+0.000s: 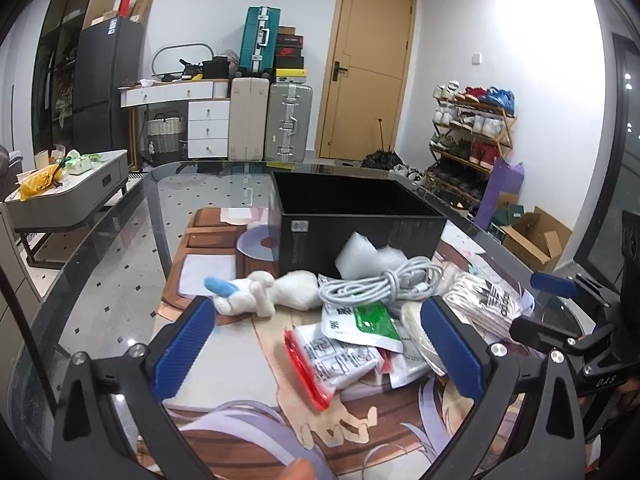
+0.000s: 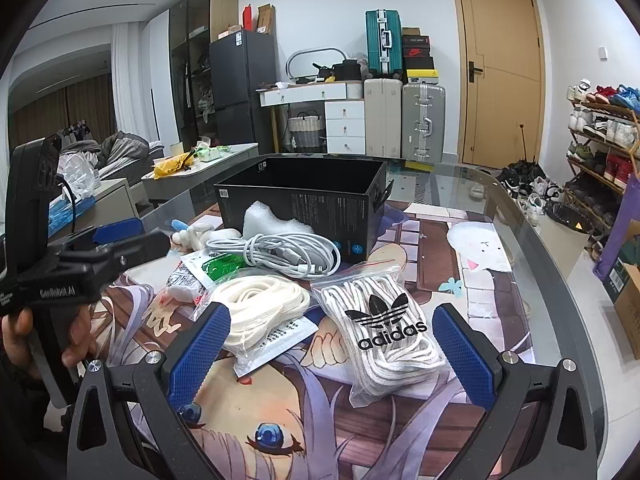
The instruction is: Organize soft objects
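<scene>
Along the lower edge of the left wrist view, the left gripper [image 1: 316, 344] has its blue fingers [image 1: 184, 350] spread wide, gripping nothing. Between them on the glass desk [image 1: 100, 280] lie a red-edged clear packet [image 1: 320, 360] and a green-and-white sachet [image 1: 360, 320]; whether the right-hand pad touches the pile is hard to tell. Beyond sit a white plush toy [image 1: 260, 292] with a blue part, a coiled white cable [image 1: 380, 284], a lump of white foam [image 1: 360, 256] and an open black box [image 1: 352, 220], its inside too dark to read. At the right edge the right gripper [image 1: 556, 304] shows side-on and partly cut off, next to a bag of white laces [image 1: 484, 300]. A fingertip intrudes at the bottom edge.

Low in the right wrist view, the right gripper [image 2: 330, 344] is likewise wide open and empty-handed, hovering above the desk's printed mat. The adidas bag of laces [image 2: 384, 332] lies between its fingers [image 2: 200, 356], just beside a bag of cream cord [image 2: 260, 308]. Behind them the cable [image 2: 276, 254], the foam [image 2: 268, 220] and the box [image 2: 304, 204] stand close together; the plush toy [image 2: 196, 236] is mostly hidden. At left, a hand [image 2: 44, 340] grips the handle of the left gripper [image 2: 120, 240], whose fingers are seen side-on, so their gap cannot be judged here.
</scene>
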Action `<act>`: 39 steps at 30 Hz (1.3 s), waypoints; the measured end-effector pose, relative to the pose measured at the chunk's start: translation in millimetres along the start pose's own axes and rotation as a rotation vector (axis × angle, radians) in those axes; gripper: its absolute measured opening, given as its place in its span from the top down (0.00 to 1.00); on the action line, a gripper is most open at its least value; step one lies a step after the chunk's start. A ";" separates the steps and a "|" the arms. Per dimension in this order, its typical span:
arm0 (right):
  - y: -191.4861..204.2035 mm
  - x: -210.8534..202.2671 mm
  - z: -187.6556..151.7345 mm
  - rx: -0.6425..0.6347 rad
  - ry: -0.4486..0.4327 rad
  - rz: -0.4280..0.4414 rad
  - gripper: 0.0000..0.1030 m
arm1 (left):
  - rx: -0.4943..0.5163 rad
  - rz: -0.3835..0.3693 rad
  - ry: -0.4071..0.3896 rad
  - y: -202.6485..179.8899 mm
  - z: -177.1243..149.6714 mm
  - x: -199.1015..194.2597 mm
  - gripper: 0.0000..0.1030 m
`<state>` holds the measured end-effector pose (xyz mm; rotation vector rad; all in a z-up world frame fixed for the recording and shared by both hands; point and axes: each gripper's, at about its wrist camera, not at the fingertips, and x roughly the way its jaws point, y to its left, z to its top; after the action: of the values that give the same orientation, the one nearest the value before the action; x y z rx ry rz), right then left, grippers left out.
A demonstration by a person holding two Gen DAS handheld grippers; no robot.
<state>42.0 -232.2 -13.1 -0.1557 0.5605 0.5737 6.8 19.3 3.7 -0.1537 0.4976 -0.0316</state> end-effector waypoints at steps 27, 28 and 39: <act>-33.1 36.7 18.1 -0.072 0.257 -0.004 0.00 | 0.090 -0.030 0.080 -10.2 16.7 16.0 0.00; -35.2 39.6 18.9 -0.066 0.269 0.001 0.00 | 0.096 -0.026 0.083 -10.0 15.7 17.2 0.00; -37.9 63.4 19.6 -0.078 0.368 0.028 0.00 | 0.157 -0.022 0.126 -17.1 10.4 27.5 0.00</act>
<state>116.0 -228.2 -31.6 -0.3321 0.8987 0.5988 36.1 2.0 2.4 -0.0034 0.6164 -0.1017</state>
